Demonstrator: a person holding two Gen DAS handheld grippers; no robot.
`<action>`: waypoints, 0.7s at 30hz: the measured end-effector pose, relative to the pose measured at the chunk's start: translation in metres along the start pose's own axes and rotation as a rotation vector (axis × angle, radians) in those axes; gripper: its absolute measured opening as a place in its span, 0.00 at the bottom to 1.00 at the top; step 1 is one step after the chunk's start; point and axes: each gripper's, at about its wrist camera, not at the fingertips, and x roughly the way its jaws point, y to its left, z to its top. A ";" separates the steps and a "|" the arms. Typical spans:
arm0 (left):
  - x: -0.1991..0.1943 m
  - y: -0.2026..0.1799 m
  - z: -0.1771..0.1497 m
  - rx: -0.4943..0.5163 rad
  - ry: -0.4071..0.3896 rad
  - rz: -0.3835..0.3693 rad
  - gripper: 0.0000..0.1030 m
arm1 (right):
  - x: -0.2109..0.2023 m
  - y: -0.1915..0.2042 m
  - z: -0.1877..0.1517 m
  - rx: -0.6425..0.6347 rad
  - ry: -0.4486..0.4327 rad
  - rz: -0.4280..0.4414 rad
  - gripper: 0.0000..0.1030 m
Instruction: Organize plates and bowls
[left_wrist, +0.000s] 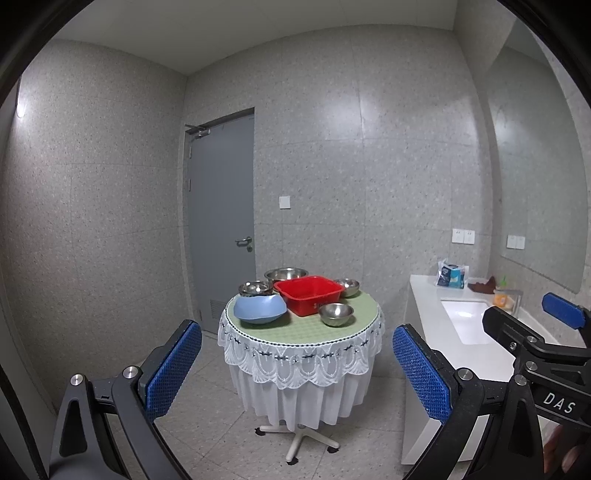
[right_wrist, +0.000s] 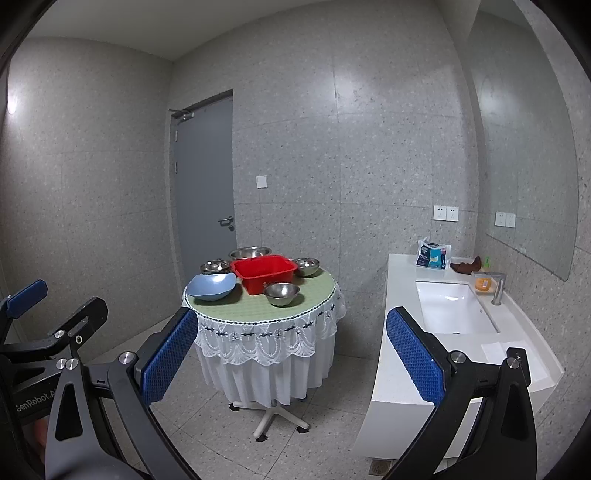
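Still well apart, the bowls (left_wrist: 335, 314) sat on the counter (left_wrist: 303, 328) straight ahead. Both the left tool (left_wrist: 295, 369) and the right tool (right_wrist: 291, 358) were released, neither clearly nearer.

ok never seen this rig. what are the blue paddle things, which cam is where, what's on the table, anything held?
No robot arm: a person carries a two-finger gripper in each hand. The blue paddles are the finger pads. One picture looks along the left gripper, the other along the right gripper. Both are open and hold nothing, well short of the round table. On it sit a red tub, a blue bowl and four steel bowls, the nearest in front. A sink counter stands to the right.
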 end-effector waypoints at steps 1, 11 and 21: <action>0.001 0.000 0.000 -0.001 -0.001 -0.001 0.99 | 0.001 -0.001 0.000 0.000 -0.002 -0.001 1.00; 0.010 0.000 -0.004 0.003 -0.004 -0.007 0.99 | -0.001 -0.006 0.004 0.003 -0.003 -0.003 1.00; 0.012 0.000 -0.007 0.006 -0.008 -0.010 0.99 | -0.003 -0.006 0.004 0.005 -0.004 -0.006 1.00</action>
